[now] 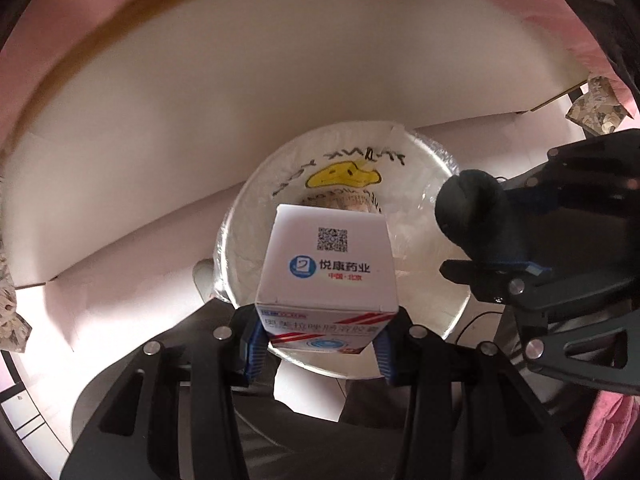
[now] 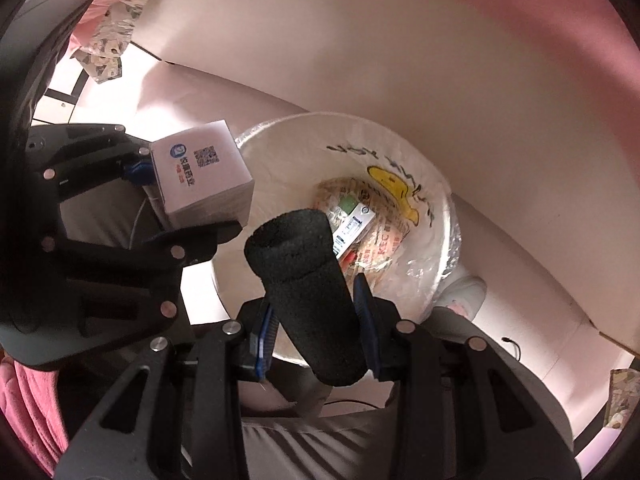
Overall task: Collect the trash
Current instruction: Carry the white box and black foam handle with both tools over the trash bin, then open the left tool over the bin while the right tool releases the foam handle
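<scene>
My left gripper [image 1: 320, 344] is shut on a white medicine box [image 1: 326, 264] with a QR code and blue logo, held above the near side of a white trash bin [image 1: 424, 280] lined with clear plastic and marked with a yellow duck drawing. My right gripper [image 2: 316, 320] is shut on a black foam cylinder [image 2: 308, 284], held over the bin's [image 2: 280, 152] near rim. The box [image 2: 200, 176] and left gripper [image 2: 184, 208] show at left in the right wrist view. The foam cylinder [image 1: 476, 216] and right gripper [image 1: 500, 240] show at right in the left wrist view. Printed paper wrappers and a small carton [image 2: 360, 220] lie in the bin.
A white foam board [image 1: 200, 120] lies behind the bin, with pink fabric [image 1: 120, 8] beyond it. Patterned crumpled paper [image 1: 596, 108] sits at the far right, and more [image 2: 108, 48] at upper left in the right wrist view. A cable [image 2: 512, 344] lies right of the bin.
</scene>
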Motion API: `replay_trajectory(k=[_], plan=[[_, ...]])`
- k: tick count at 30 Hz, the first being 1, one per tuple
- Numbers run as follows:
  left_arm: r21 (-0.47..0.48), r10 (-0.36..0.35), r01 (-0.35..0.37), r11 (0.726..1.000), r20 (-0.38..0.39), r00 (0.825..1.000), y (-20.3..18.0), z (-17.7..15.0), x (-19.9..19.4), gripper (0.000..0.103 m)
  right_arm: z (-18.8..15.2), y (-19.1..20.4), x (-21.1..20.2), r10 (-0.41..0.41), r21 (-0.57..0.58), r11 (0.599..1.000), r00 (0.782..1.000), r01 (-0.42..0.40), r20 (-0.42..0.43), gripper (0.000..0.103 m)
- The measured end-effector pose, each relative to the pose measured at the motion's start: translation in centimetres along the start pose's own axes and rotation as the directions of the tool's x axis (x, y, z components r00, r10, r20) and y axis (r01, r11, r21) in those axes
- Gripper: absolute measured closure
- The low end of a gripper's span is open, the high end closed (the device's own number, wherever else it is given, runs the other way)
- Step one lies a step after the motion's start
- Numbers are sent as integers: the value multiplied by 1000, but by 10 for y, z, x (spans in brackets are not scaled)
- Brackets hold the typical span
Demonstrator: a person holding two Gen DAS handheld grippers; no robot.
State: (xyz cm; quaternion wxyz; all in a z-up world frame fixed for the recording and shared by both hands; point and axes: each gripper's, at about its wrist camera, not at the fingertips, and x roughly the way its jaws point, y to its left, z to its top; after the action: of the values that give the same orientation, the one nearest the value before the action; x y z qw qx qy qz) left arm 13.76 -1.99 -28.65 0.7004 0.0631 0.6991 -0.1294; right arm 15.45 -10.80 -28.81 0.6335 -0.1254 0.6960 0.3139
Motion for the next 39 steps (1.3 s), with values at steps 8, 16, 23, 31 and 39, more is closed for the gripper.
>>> replay_trajectory(k=[8, 16, 23, 31, 39], plan=[[-43, -23, 21, 999, -59, 998, 7, 4, 32, 57, 2, -11, 34, 36, 49, 998, 998, -33, -48, 66], [-110, -62, 49, 993, -119, 991, 18, 11, 67, 57, 5, -25, 59, 59, 111, 993, 994, -49, -89, 66], [-146, -70, 47, 988, -158, 985, 25, 15, 93, 57, 10, -34, 82, 68, 159, 986, 992, -50, -110, 66], [-190, -105, 67, 979, -198, 974, 36, 21, 112, 57, 13, -44, 99, 69, 192, 980, 989, -43, -134, 66], [-188, -118, 77, 979, -215, 969, 36, 23, 118, 56, 15, -49, 107, 61, 194, 980, 988, -32, -144, 65]])
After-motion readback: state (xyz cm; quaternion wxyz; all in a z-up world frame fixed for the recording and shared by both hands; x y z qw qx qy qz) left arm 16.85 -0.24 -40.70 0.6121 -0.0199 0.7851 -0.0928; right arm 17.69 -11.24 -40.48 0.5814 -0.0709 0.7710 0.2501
